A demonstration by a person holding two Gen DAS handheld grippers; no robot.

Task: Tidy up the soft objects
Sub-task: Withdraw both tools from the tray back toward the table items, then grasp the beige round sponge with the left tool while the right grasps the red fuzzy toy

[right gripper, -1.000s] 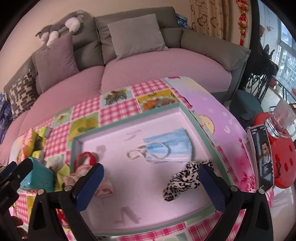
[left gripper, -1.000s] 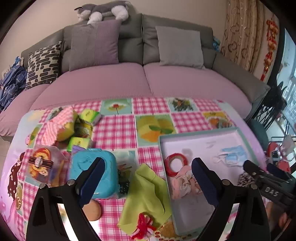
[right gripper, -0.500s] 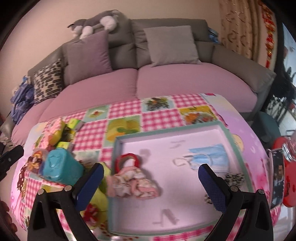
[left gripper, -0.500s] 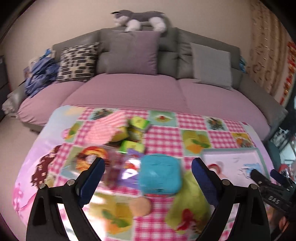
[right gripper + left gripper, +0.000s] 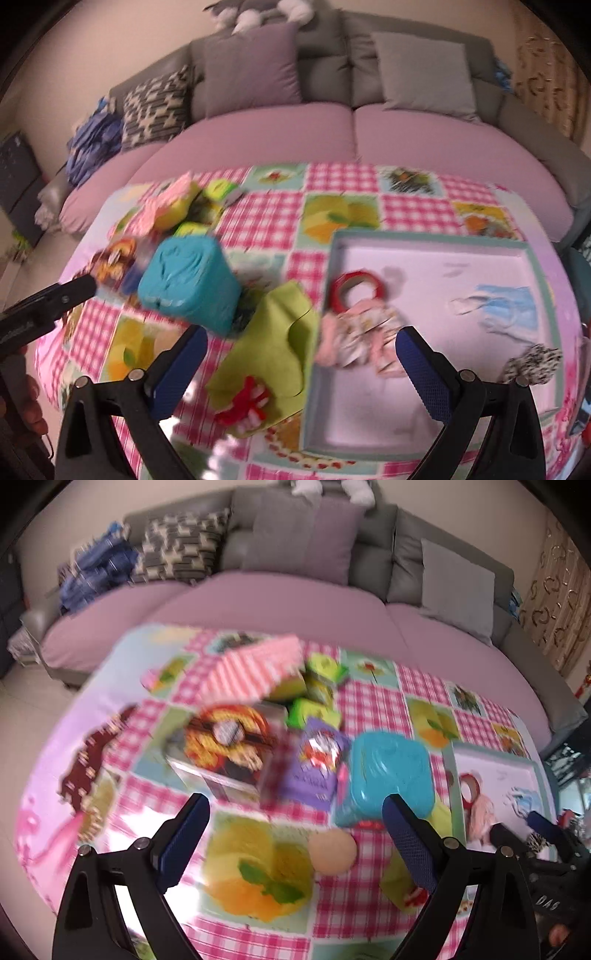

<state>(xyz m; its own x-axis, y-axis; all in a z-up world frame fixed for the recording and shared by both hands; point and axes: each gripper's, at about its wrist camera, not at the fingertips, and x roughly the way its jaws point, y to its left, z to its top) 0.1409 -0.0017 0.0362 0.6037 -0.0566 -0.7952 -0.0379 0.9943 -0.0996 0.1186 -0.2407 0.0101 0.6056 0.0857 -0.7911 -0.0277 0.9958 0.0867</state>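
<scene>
Before sofa (image 5: 280,602) | checked tablecloth (image 5: 266,218), tray (image 5: 546,291) | both tongs wide open, empty

Grey sofa (image 5: 332,74) w/ cushions, teal box (image 5: 188,284), checked tablecloth (image 5: 417,212)

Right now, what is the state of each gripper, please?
Left gripper: open, holding nothing.
Right gripper: open, holding nothing.
</scene>
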